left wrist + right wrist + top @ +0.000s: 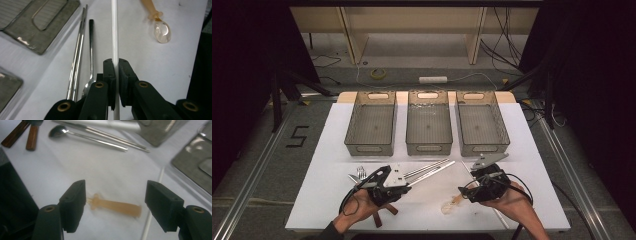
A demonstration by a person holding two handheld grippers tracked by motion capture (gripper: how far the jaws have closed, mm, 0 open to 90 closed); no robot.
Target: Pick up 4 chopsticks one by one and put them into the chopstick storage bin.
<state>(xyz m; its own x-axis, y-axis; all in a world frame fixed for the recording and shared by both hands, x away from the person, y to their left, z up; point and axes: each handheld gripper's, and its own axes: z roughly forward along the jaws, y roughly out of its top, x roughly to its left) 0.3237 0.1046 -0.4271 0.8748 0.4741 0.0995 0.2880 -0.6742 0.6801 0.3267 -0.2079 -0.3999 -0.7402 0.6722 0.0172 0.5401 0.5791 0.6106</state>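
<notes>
My left gripper [115, 65] is shut on a thin white stick [115, 37] that runs straight ahead from the jaws, low over the white table. In the high view the left gripper [404, 186] is at the front left, and the white stick [434, 172] angles toward the bins. My right gripper [116, 188] stands open, with the handle of an amber plastic spoon [117, 207] lying on the table between the jaws, untouched. From above, the right gripper [465, 195] points left at the amber spoon [451, 204].
Three grey bins [369, 147] [428, 148] [484, 147] line the back of the table. Metal chopsticks [77, 55] and a metal spoon [91, 50] lie left of the white stick. Wooden-handled pieces [384, 212] and a fork [359, 173] lie near the left hand. Another thin white stick [150, 220] lies under the right jaw.
</notes>
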